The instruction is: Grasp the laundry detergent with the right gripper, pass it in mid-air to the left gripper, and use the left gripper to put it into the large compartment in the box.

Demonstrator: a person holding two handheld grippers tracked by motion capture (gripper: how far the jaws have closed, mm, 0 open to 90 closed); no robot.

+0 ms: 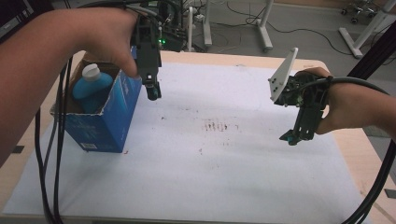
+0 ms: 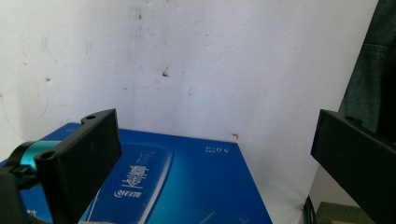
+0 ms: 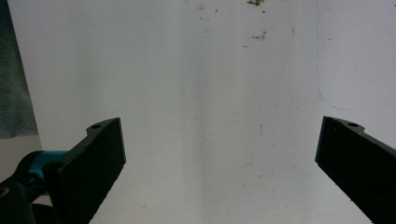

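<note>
Left claw (image 1: 152, 91) (jaws apart) beside upright box (image 1: 105, 116), bottle (image 1: 92, 84) inside.

A white sheet (image 1: 224, 154), marked with reddish stains (image 1: 217, 126), is spread over a pale wooden table (image 1: 359, 149). White desk legs (image 1: 264, 28) and cables (image 1: 303, 35) are seen on the floor beyond.

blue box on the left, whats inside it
A blue bottle with a white cap stands in the open blue box. The box walls hide the bottle's lower part and anything beneath it.
</note>
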